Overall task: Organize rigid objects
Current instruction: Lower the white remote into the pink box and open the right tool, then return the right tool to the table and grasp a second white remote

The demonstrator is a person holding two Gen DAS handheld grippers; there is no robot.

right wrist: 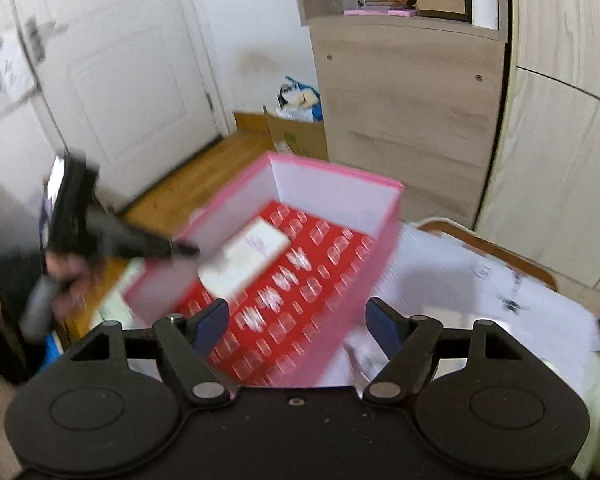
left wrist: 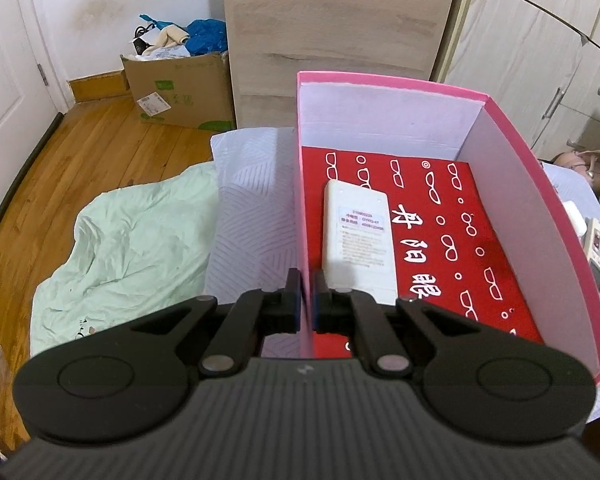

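A pink box [left wrist: 380,112] with white inner walls and a red lining printed with white glasses stands on the bed. A white remote [left wrist: 358,236] lies face down on the lining, near the left wall. My left gripper [left wrist: 307,280] is shut on that left wall, one finger inside and one outside. In the blurred right wrist view, my right gripper [right wrist: 298,312] is open and holds nothing, above the near part of the pink box [right wrist: 332,184]. The remote [right wrist: 244,260] lies ahead of it. The left gripper [right wrist: 184,248], held by a hand, clamps the box wall at the left.
Another remote [left wrist: 598,248] and a small white item [left wrist: 576,216] lie on the bed right of the box. A white patterned cover [left wrist: 252,208] and a green blanket [left wrist: 132,240] lie to the left. A cardboard box [left wrist: 180,84] and a wooden cabinet [left wrist: 340,32] stand behind.
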